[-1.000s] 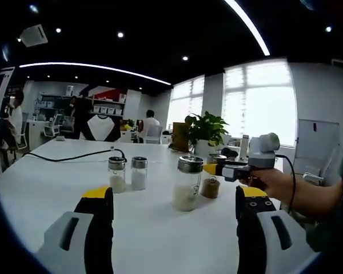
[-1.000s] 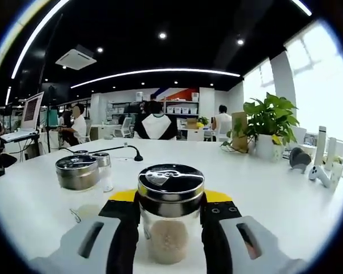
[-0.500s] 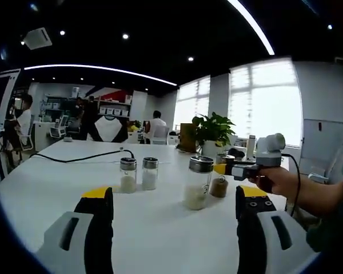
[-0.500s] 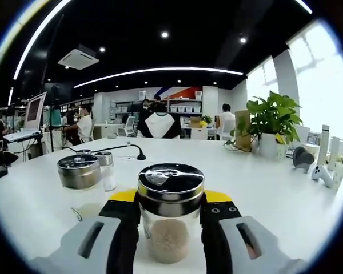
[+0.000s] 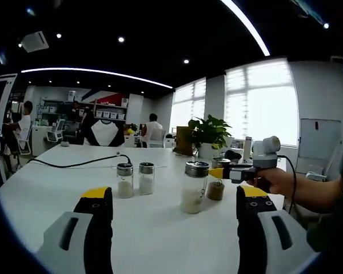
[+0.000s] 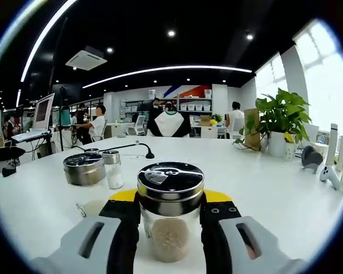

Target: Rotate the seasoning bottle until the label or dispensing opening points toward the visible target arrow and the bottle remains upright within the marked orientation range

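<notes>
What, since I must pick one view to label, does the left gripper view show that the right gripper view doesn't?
Left gripper view: the open left tool, a person's hand holding the right tool side-on. Right gripper view: the seasoning bottle clamped upright, its lid close up; a monitor. Both: white table, potted plant, black cable.

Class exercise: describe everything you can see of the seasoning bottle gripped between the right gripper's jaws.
The seasoning bottle is a clear glass jar with a shiny metal shaker lid and pale brown granules filling its lower part. It stands upright on the white table, clamped on both sides by the right gripper, its black jaws pressing the glass. In the left gripper view it sits beyond a taller jar.
</notes>
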`<state>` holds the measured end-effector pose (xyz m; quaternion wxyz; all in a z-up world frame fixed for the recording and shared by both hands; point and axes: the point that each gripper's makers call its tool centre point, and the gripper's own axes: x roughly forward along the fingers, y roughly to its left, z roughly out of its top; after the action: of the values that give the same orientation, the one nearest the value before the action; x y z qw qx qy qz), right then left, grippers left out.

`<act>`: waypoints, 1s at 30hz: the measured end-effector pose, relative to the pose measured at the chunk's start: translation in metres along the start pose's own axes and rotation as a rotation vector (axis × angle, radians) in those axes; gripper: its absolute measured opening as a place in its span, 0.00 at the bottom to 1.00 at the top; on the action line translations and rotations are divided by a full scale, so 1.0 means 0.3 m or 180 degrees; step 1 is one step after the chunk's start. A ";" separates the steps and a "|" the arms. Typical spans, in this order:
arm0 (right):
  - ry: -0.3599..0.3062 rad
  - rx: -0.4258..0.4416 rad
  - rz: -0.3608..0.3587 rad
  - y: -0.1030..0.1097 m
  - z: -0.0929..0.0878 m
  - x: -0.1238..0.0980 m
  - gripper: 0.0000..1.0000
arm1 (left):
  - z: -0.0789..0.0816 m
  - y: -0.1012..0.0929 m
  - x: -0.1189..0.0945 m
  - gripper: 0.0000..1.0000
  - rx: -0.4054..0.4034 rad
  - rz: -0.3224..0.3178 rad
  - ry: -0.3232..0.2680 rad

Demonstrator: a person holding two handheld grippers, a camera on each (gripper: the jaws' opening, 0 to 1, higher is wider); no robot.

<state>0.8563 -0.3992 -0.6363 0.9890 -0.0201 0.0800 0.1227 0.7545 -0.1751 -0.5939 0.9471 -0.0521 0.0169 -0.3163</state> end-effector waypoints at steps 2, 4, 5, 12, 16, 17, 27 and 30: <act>0.0012 -0.0003 0.0061 0.001 0.000 0.000 0.39 | 0.000 0.002 0.004 0.94 0.0004 -0.0001 0.0004; 0.0030 -0.0008 0.0132 0.003 -0.001 0.000 0.39 | -0.002 0.000 0.007 0.94 0.0007 -0.0013 0.0016; 0.0038 -0.0008 0.0163 0.005 -0.001 0.000 0.39 | -0.001 -0.001 0.007 0.94 0.0015 -0.0022 0.0017; 0.0065 -0.0049 0.0407 0.017 -0.004 -0.001 0.39 | -0.011 0.006 0.017 0.94 0.0006 -0.0048 0.0041; 0.0093 -0.0104 0.0556 0.025 -0.007 -0.002 0.39 | -0.003 0.012 0.023 0.94 0.0031 -0.0061 0.0013; 0.0097 -0.0108 0.0601 0.027 -0.007 -0.002 0.39 | 0.002 0.013 0.025 0.94 0.0034 -0.0061 0.0000; 0.0164 -0.0148 0.0908 0.042 -0.013 -0.008 0.39 | 0.047 0.014 0.033 0.94 0.0104 -0.0079 -0.0048; 0.0167 -0.0161 0.0991 0.046 -0.014 -0.009 0.39 | 0.044 0.016 0.034 0.94 0.0113 -0.0076 -0.0043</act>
<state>0.8496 -0.3868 -0.6403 0.9548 -0.0356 0.1049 0.2760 0.7664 -0.1761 -0.5812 0.9441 -0.0376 0.0042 -0.3275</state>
